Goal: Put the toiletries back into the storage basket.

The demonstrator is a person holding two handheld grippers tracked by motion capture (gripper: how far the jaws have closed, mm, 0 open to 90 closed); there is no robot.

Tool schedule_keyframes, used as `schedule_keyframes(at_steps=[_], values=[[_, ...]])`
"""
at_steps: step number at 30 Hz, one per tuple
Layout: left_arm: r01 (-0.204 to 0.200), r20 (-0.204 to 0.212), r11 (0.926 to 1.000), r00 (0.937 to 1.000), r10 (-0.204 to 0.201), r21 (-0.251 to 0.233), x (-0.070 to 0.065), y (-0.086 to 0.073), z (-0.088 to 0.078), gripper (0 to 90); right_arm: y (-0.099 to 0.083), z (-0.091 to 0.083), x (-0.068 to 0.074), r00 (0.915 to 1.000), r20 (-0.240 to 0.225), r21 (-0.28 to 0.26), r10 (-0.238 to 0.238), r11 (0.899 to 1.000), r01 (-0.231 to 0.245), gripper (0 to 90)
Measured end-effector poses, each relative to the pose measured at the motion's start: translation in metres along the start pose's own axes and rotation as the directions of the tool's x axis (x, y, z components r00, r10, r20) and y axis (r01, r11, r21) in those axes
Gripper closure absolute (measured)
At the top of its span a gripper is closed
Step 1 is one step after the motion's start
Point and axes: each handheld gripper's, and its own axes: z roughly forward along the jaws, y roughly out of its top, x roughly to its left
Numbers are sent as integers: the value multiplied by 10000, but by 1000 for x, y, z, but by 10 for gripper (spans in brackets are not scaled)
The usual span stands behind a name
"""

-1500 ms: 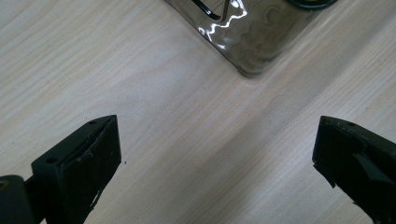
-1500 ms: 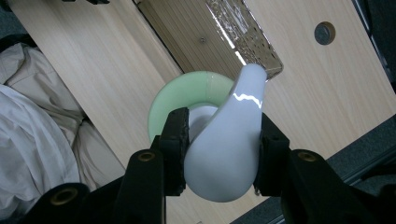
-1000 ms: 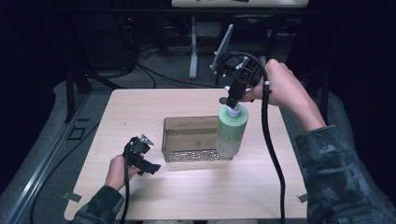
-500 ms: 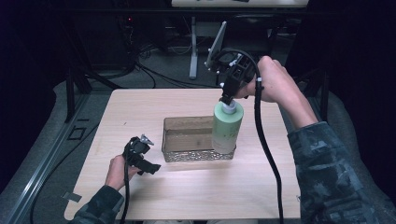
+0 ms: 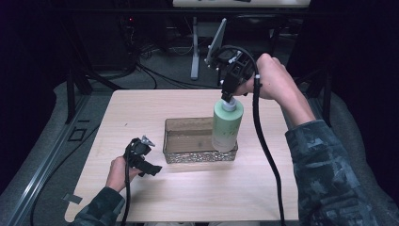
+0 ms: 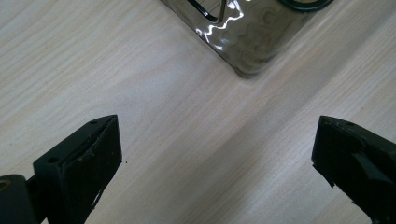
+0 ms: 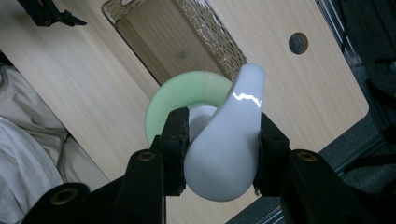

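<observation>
1. The right gripper (image 5: 229,92) is clamped on the white pump head (image 7: 229,154) of the pale green bottle (image 5: 227,125); its jaws press both sides of the pump
2. Over the last second the bottle has travelled from just beside the right end of the basket (image 5: 175,141) to above and into that end; it hangs upright from the pump, its lower part now behind the basket's front wall
3. I cannot tell whether the base already touches the basket floor
4. The left gripper (image 5: 141,159) has not moved; it rests on the table (image 5: 136,108) left of the basket, jaws spread wide with nothing between them
5. Judging by this, the placing is nearly finished: what seems left is lowering the bottle until it stands, then letting go of the pump
</observation>
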Motion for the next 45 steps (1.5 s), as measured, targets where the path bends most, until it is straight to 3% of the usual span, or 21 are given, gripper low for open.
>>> schedule_keyframes(at_steps=[14,45], values=[[-16,51,10000,10000,15,32,0,0,0,17,6,9,-11,9996,149,125,259,9996,-260,625],[11,66,10000,10000,-12,23,1,0,1,16,14,38,-19,9977,423,0,535,9986,-535,626]])
